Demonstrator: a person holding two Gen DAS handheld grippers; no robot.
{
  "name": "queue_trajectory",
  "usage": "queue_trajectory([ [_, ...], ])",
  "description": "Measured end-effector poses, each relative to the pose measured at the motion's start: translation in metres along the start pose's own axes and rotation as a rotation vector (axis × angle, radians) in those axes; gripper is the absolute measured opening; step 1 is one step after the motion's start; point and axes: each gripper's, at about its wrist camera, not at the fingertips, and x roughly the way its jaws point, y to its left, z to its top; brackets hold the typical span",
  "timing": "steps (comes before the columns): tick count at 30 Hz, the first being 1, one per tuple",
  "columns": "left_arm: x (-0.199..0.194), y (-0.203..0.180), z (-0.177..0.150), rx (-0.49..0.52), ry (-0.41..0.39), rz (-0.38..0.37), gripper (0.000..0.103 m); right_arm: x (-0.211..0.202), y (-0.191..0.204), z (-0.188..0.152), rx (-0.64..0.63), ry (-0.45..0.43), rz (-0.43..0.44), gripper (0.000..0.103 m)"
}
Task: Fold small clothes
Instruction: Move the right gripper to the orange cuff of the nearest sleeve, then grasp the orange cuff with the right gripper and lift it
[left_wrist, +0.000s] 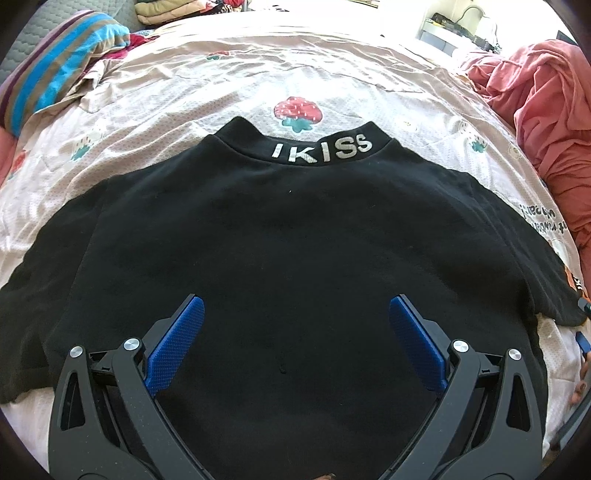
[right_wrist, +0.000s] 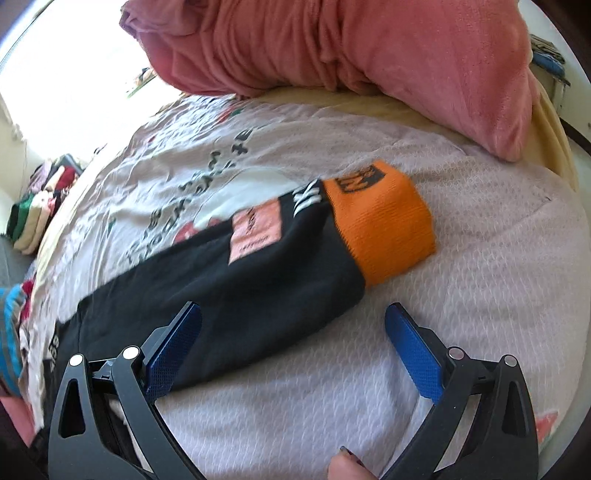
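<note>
A black top (left_wrist: 288, 236) lies flat on the bed, its collar with silver "IKISS" lettering (left_wrist: 321, 149) at the far side and its sleeves spread out. My left gripper (left_wrist: 295, 306) is open and empty, hovering over the lower middle of the top. In the right wrist view, the top's right sleeve (right_wrist: 236, 288) runs across the sheet and ends in an orange cuff (right_wrist: 384, 225). My right gripper (right_wrist: 293, 314) is open and empty over the sleeve's near edge, its left finger above the black cloth and its right finger above the sheet.
The bed sheet (left_wrist: 207, 88) is pale pink with strawberry prints. A crumpled pink blanket (left_wrist: 546, 122) lies at the right and shows large in the right wrist view (right_wrist: 369, 48). A striped pillow (left_wrist: 55, 66) is at the far left. Folded clothes (right_wrist: 40, 203) are stacked beyond the bed.
</note>
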Motion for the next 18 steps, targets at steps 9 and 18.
queue_trajectory([
  [9, -0.014, 0.023, -0.002, -0.058, -0.023, -0.023, 0.094, 0.017, -0.014, 0.025, 0.099, -0.064, 0.044, 0.048],
  [18, -0.036, 0.047, 0.003, -0.109, -0.058, -0.039, 0.094, -0.007, 0.002, 0.029, 0.094, -0.146, 0.214, 0.019],
])
